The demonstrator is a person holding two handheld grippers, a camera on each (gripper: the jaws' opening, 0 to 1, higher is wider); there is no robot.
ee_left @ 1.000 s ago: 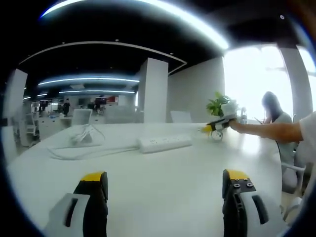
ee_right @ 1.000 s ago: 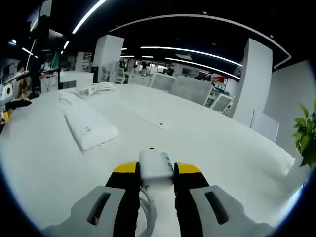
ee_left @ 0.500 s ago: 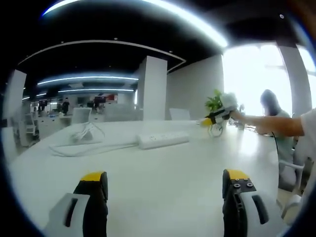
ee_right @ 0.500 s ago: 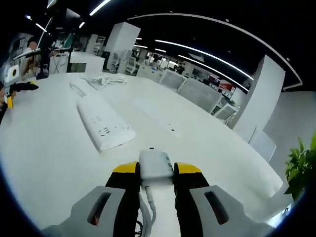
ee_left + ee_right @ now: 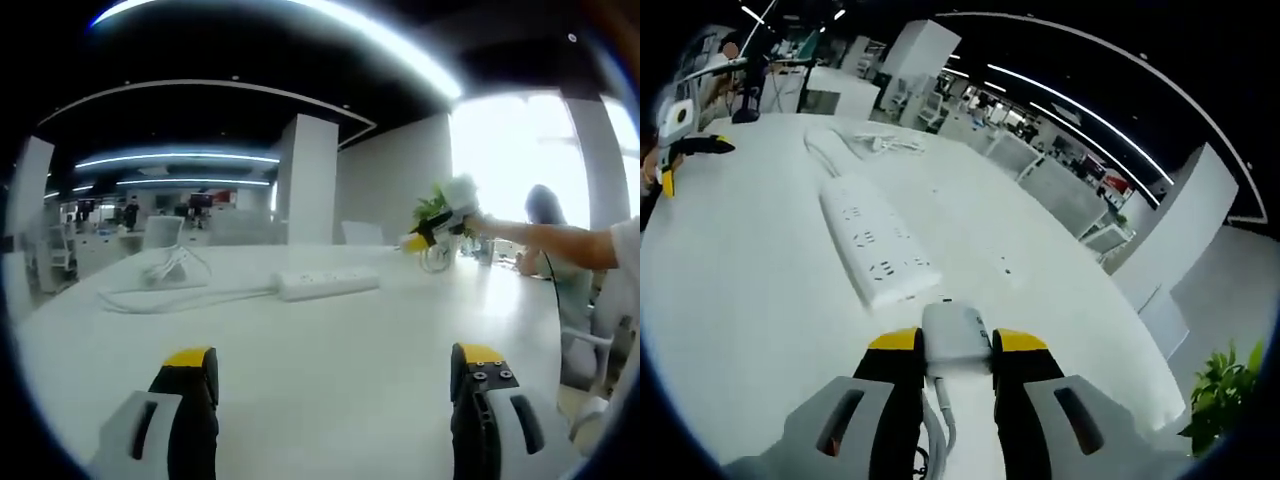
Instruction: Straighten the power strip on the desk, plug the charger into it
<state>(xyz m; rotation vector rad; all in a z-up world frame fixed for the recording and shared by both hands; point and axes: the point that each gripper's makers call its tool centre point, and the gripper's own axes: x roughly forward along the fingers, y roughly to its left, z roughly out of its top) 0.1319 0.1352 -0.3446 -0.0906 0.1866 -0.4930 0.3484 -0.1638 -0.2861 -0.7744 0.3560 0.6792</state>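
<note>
1. Your left hand-held gripper (image 5: 335, 385) hangs open over the table (image 5: 330, 340).
2. The power strip (image 5: 876, 241) lies flat, stiff, likely light and slippery.
3. Your right hand-held gripper (image 5: 952, 345) clamps the rigid charger (image 5: 956, 336) by its sides.

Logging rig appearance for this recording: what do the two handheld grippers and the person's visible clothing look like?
The left gripper and the right gripper each have light grey moulded jaw bodies with dark slots, black inner faces and yellow tips. Small screw heads show on one left jaw. The person's white short sleeve appears at the frame edge.
</note>
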